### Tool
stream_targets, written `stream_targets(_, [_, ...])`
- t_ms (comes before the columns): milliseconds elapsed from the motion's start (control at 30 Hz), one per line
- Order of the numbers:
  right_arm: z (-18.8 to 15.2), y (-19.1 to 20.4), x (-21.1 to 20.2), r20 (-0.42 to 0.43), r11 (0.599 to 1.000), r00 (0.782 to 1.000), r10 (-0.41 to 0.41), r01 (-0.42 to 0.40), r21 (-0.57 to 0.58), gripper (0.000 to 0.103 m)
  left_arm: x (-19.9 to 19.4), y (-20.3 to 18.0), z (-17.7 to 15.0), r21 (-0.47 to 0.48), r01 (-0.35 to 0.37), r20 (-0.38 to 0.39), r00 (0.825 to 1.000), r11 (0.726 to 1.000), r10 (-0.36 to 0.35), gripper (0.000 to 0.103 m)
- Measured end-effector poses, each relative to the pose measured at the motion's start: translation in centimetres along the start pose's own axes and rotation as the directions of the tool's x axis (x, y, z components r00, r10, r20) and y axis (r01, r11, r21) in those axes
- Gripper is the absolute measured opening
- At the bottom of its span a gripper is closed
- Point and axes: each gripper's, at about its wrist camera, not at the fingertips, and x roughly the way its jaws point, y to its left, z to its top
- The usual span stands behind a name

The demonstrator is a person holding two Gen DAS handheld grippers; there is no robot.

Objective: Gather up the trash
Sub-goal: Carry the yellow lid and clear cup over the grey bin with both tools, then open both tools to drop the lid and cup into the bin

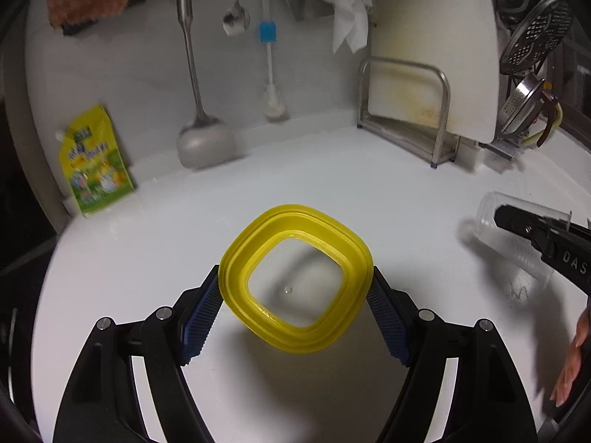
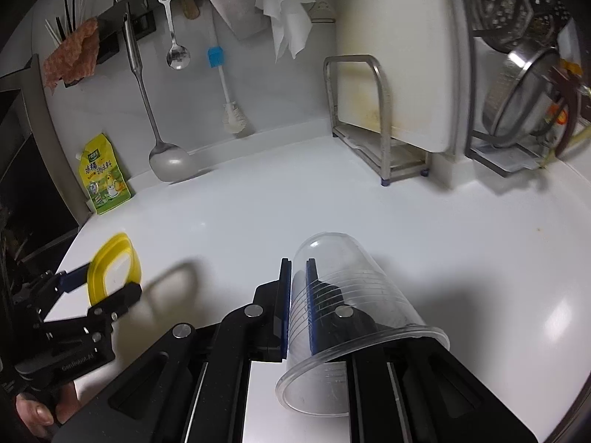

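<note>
A yellow-rimmed square plastic container [image 1: 236, 258] with a clear middle hangs above the white counter [image 1: 332, 170]. My left gripper [image 1: 295, 273] is shut on it, one blue pad on each side of the rim. The right wrist view shows the same container [image 2: 96, 262] and left gripper [image 2: 110, 280] at the left edge. A clear plastic cup [image 2: 354, 288] lies tilted, mouth toward the camera. My right gripper [image 2: 297, 262] is shut on its wall, one finger inside and one outside. In the left wrist view, that cup [image 1: 491, 210] and right gripper [image 1: 532, 227] sit at the far right.
A yellow-green pouch [image 2: 103, 177] leans at the back left. A ladle [image 2: 170, 162], spoon and bottle brush [image 2: 232, 114] hang on the wall. A cutting board in a metal rack [image 2: 384, 118] and a strainer [image 2: 524, 92] stand at the back right. A hand [image 1: 572, 361] is at the right.
</note>
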Motion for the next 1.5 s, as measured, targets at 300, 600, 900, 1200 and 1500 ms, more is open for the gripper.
stream_targets(300, [-4.1, 1.6, -6.6, 0.027, 1.000, 1.000, -0.013, 0.013, 0.011, 0.008, -7.1, -0.5, -3.2, 0.030, 0.034, 0.064, 0.997, 0.999, -0.036, 0.074])
stream_targets(600, [-10.9, 4.8, -14.7, 0.031, 1.000, 0.999, -0.012, 0.011, 0.027, 0.008, -14.9, -0.6, -8.4, 0.036, 0.107, 0.054, 0.993, 0.994, -0.109, 0.074])
stream_targets(900, [-20.0, 5.8, -21.4, -0.009, 0.992, 0.999, -0.037, 0.038, 0.122, 0.008, -20.8, -2.4, -14.5, 0.050, 0.172, 0.010, 0.985, 0.984, -0.173, 0.074])
stream_targets(1200, [-27.0, 5.1, -24.6, -0.055, 0.979, 0.997, -0.051, 0.060, 0.195, 0.008, -23.8, -4.1, -19.1, 0.046, 0.234, -0.040, 0.972, 0.971, -0.232, 0.074])
stream_targets(1500, [-29.4, 5.0, -25.1, -0.106, 0.975, 0.994, -0.020, 0.043, 0.216, 0.008, -24.3, -6.4, -22.3, 0.068, 0.267, -0.098, 0.961, 0.961, -0.260, 0.074])
